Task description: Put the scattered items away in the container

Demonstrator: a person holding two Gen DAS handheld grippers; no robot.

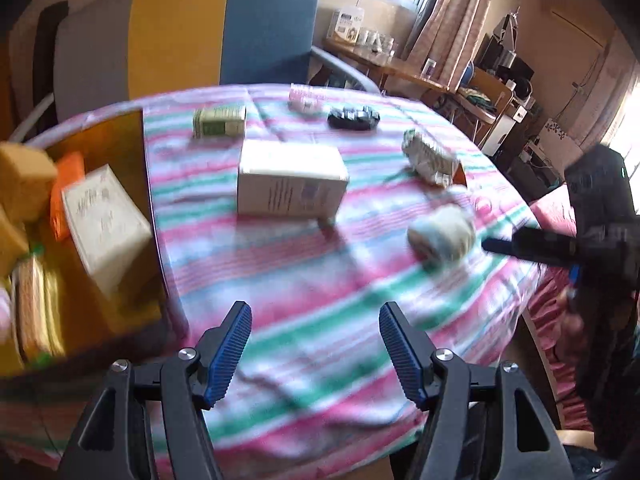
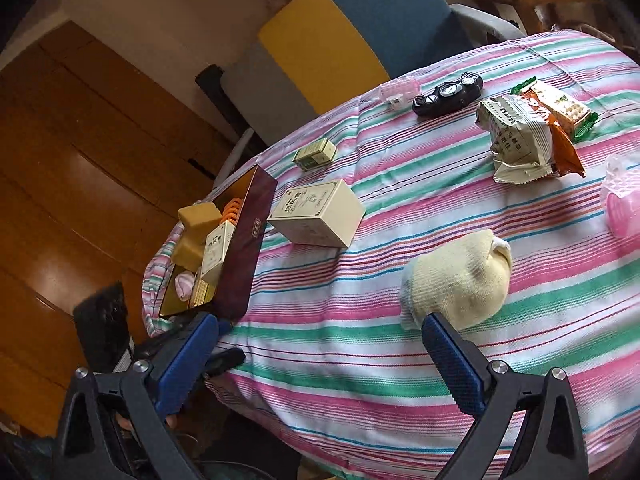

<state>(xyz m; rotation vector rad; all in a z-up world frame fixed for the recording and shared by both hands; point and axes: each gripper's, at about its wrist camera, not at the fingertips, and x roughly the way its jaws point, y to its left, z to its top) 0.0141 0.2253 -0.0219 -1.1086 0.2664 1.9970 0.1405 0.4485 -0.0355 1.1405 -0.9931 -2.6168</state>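
Striped cloth in pink, green and white covers the table (image 2: 360, 360), and everything sits on it. The container (image 2: 244, 248), a dark maroon box with a gold lining, lies at the nine o'clock edge of the table in the right wrist view; inside it are yellow blocks (image 2: 198, 216), an orange piece (image 2: 232, 206), a cream carton (image 2: 216, 252) leaning on the wall, and a small pink bundle (image 2: 184, 284).

Just beside the container's outer wall, at its three o'clock, stands a larger cream box (image 2: 316, 214) — apart from the wall, not touching. Further off at twelve o'clock lies a small green box (image 2: 315, 154), then a pink plastic piece (image 2: 400, 94) and a black remote-like gadget (image 2: 448, 94) near the far edge.

The right gripper (image 2: 328, 360) hangs low over the near edge, blue pads spread wide, nothing between them. The rolled pale-yellow sock (image 2: 460, 280) lies just ahead of its right-hand finger (image 2: 452, 364). At two o'clock are snack packets (image 2: 520, 136), silver-green over orange, and at three o'clock a pink tub (image 2: 624, 208), cut by the frame.

The left gripper (image 1: 316, 352) — blurred picture here — also hovers released, fingers apart, over bare cloth, with the container (image 1: 152, 200) at its ten o'clock and the sock (image 1: 440, 236) at two o'clock.
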